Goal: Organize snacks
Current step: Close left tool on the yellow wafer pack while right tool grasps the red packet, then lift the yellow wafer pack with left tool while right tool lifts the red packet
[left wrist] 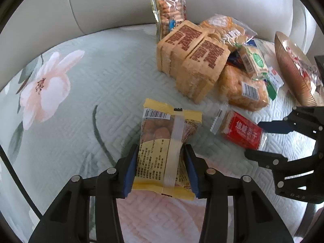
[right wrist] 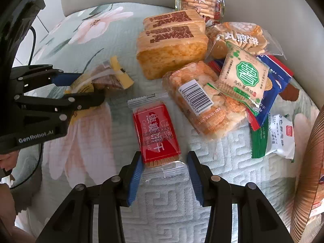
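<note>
L gripper (left wrist: 160, 170): blue pads pressed on both sides of yellow plastic snack packet w/ clear window and barcode (left wrist: 168, 147), pinching it at the waist; packet just left of the pile. Same packet crumpled btwn the fingers in R wrist view (right wrist: 101, 81).

R gripper (right wrist: 164, 174): narrowed around red caramel-biscuit packet in clear wrapper (right wrist: 157, 135); left pad touching wrapper's near end, right pad looks just clear of it, so full grip cannot be told. Packet flat on pale green quilted cover w/ pink flower print (left wrist: 81, 93), near front of pile.

Pile behind: two tan printed stacks of rice crackers (left wrist: 190, 60), side by side, touching. Clear bag of orange crackers w/ barcode (right wrist: 202, 101) beside them; small cream-and-green potato crisp packet (right wrist: 243, 77) lying on top. Bag of stick biscuits (right wrist: 200, 0) upright at back against beige sofa cushion (left wrist: 111, 4).
</note>
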`<action>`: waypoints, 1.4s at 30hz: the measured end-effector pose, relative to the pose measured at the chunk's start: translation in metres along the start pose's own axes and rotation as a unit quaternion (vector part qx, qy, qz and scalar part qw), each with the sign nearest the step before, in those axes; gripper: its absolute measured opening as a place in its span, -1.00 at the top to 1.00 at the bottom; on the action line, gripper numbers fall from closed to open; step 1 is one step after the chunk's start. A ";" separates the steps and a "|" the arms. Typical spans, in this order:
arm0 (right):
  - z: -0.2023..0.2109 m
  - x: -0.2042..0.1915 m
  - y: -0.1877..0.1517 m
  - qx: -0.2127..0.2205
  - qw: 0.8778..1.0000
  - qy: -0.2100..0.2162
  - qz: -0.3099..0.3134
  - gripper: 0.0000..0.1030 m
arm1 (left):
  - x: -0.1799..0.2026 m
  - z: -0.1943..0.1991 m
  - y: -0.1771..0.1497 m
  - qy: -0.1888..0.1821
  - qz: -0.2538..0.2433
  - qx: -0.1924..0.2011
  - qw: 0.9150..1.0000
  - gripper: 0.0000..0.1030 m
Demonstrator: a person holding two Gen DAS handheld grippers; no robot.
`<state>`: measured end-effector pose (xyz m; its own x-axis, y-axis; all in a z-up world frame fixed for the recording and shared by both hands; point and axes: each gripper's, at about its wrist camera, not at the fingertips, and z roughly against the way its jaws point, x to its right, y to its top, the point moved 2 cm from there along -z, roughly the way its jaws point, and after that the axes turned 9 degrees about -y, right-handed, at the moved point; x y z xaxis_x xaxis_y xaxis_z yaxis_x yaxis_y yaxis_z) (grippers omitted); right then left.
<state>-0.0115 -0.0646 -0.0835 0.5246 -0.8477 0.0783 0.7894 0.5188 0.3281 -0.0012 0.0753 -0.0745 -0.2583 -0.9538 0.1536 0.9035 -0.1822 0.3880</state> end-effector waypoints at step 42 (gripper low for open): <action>0.000 0.019 -0.004 -0.004 0.996 0.064 -0.056 0.16 | -0.004 0.015 0.003 -0.013 0.023 0.032 0.999 0.20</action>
<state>-0.0042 -0.0828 -0.0834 0.4693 -0.8795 -0.0789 0.8474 0.4235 0.3203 -0.0022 0.0821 -0.0605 -0.2257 -0.9543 0.1956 0.8914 -0.1214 0.4366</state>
